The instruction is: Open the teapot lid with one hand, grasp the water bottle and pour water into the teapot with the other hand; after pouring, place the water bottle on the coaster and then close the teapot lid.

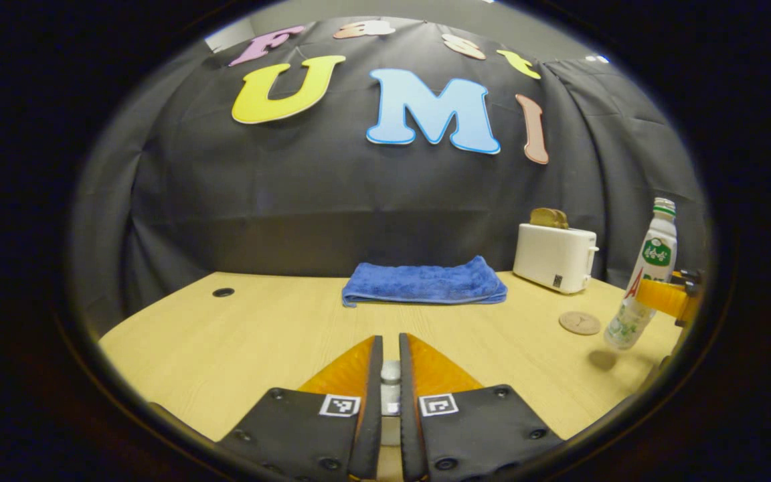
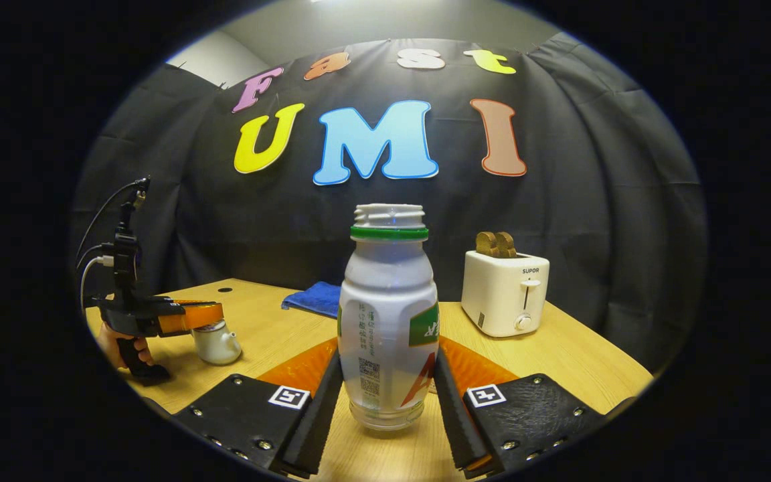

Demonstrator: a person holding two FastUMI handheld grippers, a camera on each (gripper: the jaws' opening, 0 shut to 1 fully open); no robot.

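**Inspector:** Surface and room?

**Assistant:** A pale wood-grain worktop (image 1: 238,335) with a round cable hole (image 1: 223,292) near its far left, backed by black cloth. On it lie a folded blue towel (image 1: 425,282), a white toaster (image 1: 554,256) with bread in its slots, and a round coaster (image 1: 579,323), bare, just beside the bottle.

**Inspector:** Containers?

**Assistant:** The water bottle (image 2: 389,314) has no cap, and its base is clear; contents cannot be judged. In the left gripper view it leans and casts a shadow on the worktop beneath it (apparently lifted). The white teapot (image 2: 217,341) stands at the left of the worktop; its lid is hidden under the tool there.

**Inspector:** Tools?

**Assistant:** The right tool (image 2: 389,402) clamps the bottle's lower body, one finger on each side. The left tool (image 1: 390,375) is narrowed to a slit around a small pale knob, probably the lid's; firm contact cannot be confirmed. A hand (image 2: 121,348) holds its grip.
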